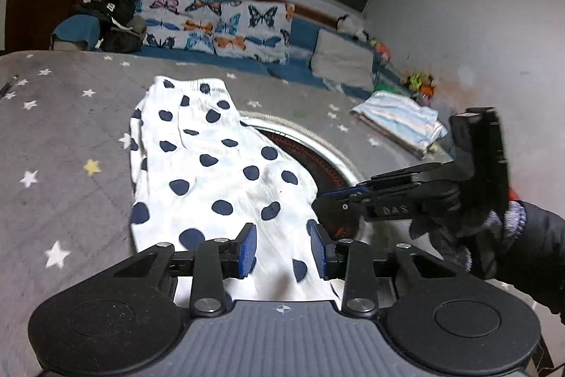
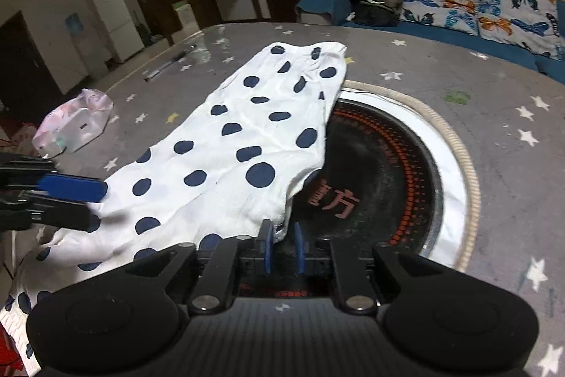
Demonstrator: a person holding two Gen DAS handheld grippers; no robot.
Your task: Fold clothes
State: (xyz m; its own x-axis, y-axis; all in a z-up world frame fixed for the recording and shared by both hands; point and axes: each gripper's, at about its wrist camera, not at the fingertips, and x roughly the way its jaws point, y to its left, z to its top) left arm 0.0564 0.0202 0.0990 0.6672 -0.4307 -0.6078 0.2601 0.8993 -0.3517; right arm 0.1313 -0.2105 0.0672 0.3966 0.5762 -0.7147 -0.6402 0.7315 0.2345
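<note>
Both tools, left tool (image 1: 282, 248) and right tool (image 2: 282, 248), hover spread over the spotted garment (image 1: 212, 165) on the table (image 1: 63, 136), so pinching its near edge looks next

Left tongs (image 1: 284, 248) open wide, right tongs (image 2: 282, 248) parted narrowly, both low

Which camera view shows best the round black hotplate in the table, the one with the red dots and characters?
The right wrist view shows the round black hotplate best: most of its disc, red dot rings and characters are visible beside the polka-dot garment. In the left wrist view only a narrow arc shows, hidden by the garment and the right gripper.
</note>
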